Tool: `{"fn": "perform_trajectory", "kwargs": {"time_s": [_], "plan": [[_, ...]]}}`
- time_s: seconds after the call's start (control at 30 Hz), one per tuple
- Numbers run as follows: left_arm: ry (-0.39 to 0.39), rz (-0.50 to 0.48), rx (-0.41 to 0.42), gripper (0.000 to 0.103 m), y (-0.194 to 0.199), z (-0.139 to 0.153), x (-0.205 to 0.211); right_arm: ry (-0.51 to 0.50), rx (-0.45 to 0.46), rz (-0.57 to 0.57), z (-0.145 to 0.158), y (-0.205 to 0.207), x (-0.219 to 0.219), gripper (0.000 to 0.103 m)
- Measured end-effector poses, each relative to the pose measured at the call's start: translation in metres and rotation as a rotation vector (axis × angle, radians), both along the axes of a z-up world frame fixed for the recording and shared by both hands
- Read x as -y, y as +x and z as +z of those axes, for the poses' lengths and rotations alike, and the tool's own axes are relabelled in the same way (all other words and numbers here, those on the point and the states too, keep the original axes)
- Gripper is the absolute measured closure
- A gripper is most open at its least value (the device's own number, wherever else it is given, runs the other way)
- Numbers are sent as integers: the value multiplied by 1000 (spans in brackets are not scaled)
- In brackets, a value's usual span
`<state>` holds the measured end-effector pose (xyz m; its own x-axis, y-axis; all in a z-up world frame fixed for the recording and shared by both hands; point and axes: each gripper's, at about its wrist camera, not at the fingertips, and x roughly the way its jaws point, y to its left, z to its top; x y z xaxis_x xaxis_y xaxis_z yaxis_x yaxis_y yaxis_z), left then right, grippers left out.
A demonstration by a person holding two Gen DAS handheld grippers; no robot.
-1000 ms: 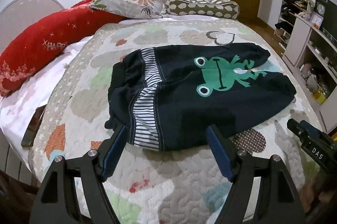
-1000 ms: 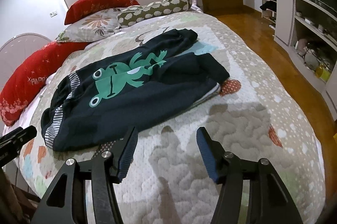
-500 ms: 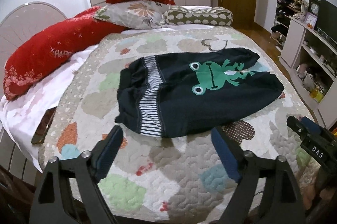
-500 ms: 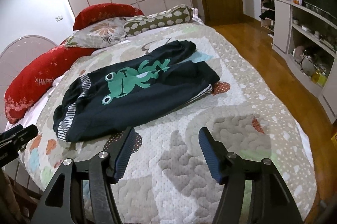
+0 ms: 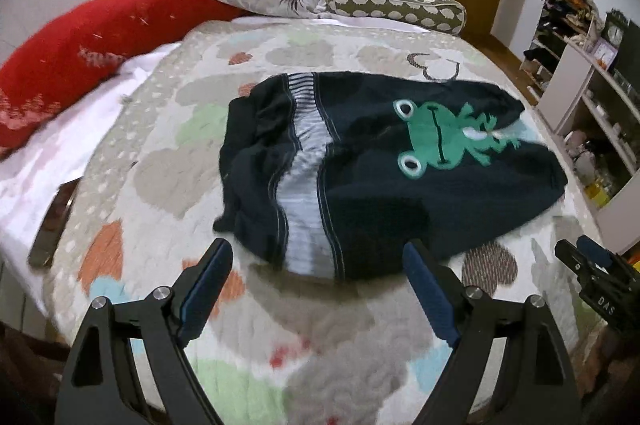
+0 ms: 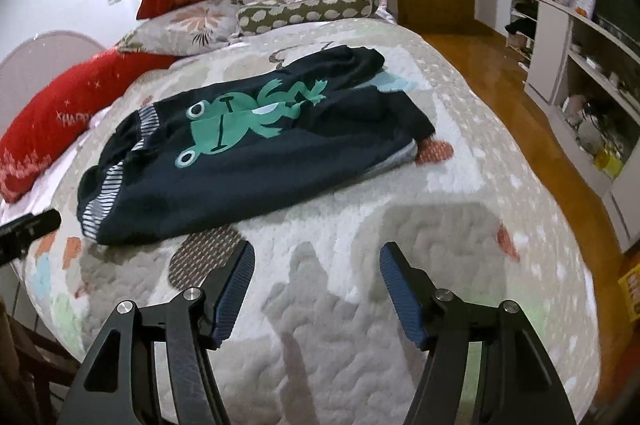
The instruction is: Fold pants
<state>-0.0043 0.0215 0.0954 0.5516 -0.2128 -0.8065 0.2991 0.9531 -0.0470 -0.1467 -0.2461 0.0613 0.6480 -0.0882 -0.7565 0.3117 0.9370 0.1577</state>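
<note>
Two tools are in my hands, both with jaws apart and nothing between them; each has just been opening. My left tool (image 5: pixel 316 261) hovers at the striped waistband end of the dark pants (image 5: pixel 380 169), which lie flat on the bed (image 5: pixel 168 97) quilt. From my right tool (image 6: pixel 316 265), the pants sit toward 11 o'clock.

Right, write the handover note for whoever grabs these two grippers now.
Left gripper: open, empty, its jaws just widened; it sits short of the striped waistband.
Right gripper: open, empty, jaws also just widened, over bare quilt.
Pants: lying on the quilt, frog print up, waistband toward the red pillow, legs toward the door side.
Done: pants laid out, neither gripper touching them.
Left: probably grasp and fold.
</note>
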Motion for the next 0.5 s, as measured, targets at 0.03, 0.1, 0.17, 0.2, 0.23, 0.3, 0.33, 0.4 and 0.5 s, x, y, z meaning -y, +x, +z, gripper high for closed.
{"fn": "perform_trajectory", "kwargs": {"time_s": [0.03, 0.1, 0.17, 0.2, 0.23, 0.3, 0.33, 0.4, 0.5], "plan": [[-12, -9, -16, 17, 11, 0, -1, -12, -9, 15, 2, 9, 4, 33], [-38, -34, -49, 17, 39, -1, -1, -41, -26, 52, 8, 29, 11, 33], [-51, -73, -76, 17, 74, -3, 4, -74, -38, 102, 16, 59, 20, 33], [-54, -102, -92, 17, 99, -5, 9, -95, -40, 133, 22, 78, 25, 33], [-55, -120, -101, 17, 114, -7, 13, -111, -39, 166, 26, 98, 29, 33], [-42, -147, -124, 17, 156, -16, 24, -146, -47, 238, 30, 141, 33, 33], [-46, -150, -134, 17, 171, -19, 28, -171, -64, 278, 29, 167, 35, 33], [-80, -186, -187, 17, 203, -29, 37, -211, -110, 333, 24, 211, 38, 33], [-70, -234, -194, 17, 236, -38, 50, -274, -166, 384, 12, 270, 44, 33]]}}
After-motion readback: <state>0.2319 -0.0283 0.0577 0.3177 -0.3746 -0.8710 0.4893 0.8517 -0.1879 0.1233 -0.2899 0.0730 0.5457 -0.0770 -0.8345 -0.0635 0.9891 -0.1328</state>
